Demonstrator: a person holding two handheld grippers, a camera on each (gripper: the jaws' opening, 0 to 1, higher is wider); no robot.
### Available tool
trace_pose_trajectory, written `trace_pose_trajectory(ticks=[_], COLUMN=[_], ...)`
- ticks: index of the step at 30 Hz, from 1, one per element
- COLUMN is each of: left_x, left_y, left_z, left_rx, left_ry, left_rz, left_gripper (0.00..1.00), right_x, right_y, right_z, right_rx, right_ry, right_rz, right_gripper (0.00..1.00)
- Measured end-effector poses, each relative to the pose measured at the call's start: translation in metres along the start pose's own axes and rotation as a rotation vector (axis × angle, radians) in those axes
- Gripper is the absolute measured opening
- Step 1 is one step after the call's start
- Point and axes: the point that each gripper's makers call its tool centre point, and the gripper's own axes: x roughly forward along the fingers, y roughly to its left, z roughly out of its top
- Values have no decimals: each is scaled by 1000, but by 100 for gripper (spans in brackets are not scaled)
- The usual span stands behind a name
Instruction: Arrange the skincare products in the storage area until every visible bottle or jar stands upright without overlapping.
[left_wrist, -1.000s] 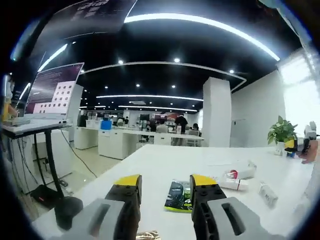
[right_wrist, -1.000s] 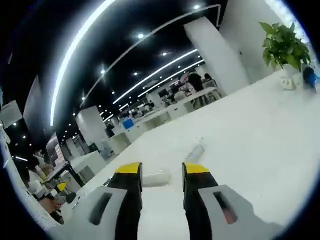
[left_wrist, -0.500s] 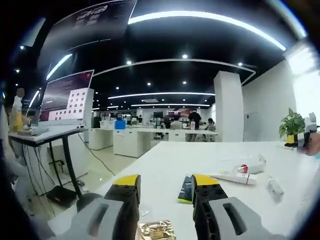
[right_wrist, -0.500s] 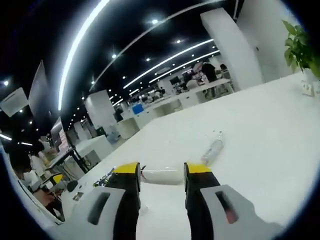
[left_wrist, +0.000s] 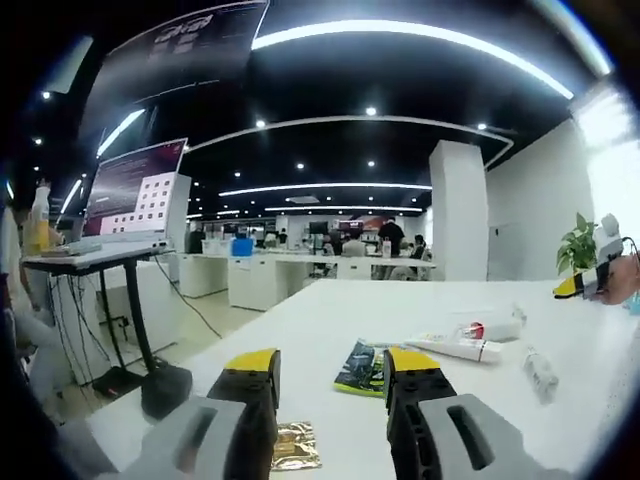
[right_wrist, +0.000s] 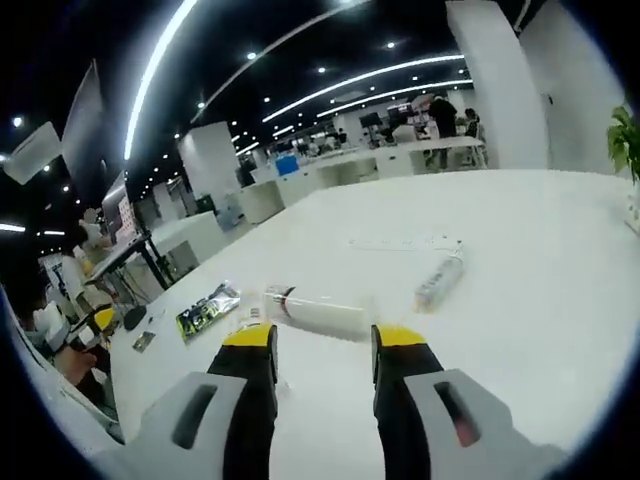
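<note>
right gripper (right_wrist: 322, 345) now lower toward white tube (right_wrist: 318, 311), lying crosswise, both grippers wide

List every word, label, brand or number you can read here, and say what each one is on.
None can be read.
Monitor screen: rows of text, too small.
Dark overhead sign: pale lettering, blurred.
Green packet: print too blurred.
White tube and small bottle, both lying flat: labels illegible.

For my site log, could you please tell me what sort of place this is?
Probably an open-plan office: a long white table, rows of white desks with people, a large monitor on a stand, and strip ceiling lights.
</note>
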Motion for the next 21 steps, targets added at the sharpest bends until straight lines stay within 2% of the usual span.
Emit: trace_pose_trajectory(ticks=[5, 8, 10, 14, 15, 21], left_x=[1, 0, 3, 8, 8, 10], left_y=[1, 8, 14, 25, 13, 10], left_z=[0, 2, 11, 9, 4, 4], left_rx=[46, 31, 12, -19, -24, -13], left_ry=[-2, -11, -18, -1, 15, 36], left_rz=[-15, -14, -21, -20, -23, -68], left_gripper=[42, 42, 42, 42, 42, 42], right_x=[3, 5, 6, 6, 6, -2], right_y=[-3, -5, -7, -11, -12, -25], right_z=[5, 7, 10, 19, 21, 36], right_rx=[-27, -27, -2, 11, 10, -15], right_ry=[14, 11, -9, -58, -67, -135], right_rz=[-10, -18, -18, -20, -22, -39], right_gripper=[38, 38, 38, 38, 38, 38])
